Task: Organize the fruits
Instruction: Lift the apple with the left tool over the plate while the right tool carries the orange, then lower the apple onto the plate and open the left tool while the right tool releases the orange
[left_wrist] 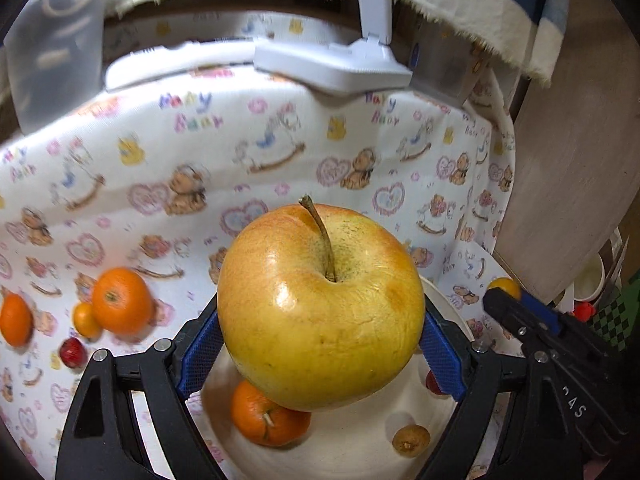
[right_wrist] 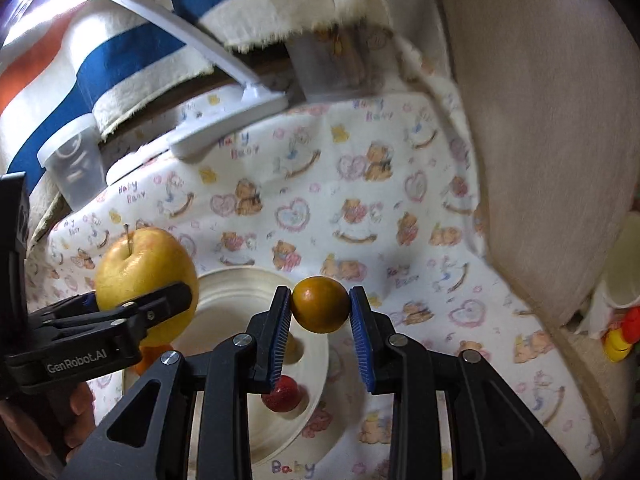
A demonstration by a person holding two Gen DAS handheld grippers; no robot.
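Overhead, the left gripper (left_wrist: 320, 332) clamps an apple (left_wrist: 320, 308) above the plate (left_wrist: 352, 452); right gripper (right_wrist: 320, 312) pinches a kumquat (right_wrist: 320, 304) over its far rim.

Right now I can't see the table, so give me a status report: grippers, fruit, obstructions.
Left gripper clamped on apple, above plate. Right gripper clamped on small orange fruit. Plate holds tangerine, two small fruits. Nothing blocking.

Clear plastic tub (right_wrist: 74, 160) beside white lamp base (right_wrist: 228, 120).
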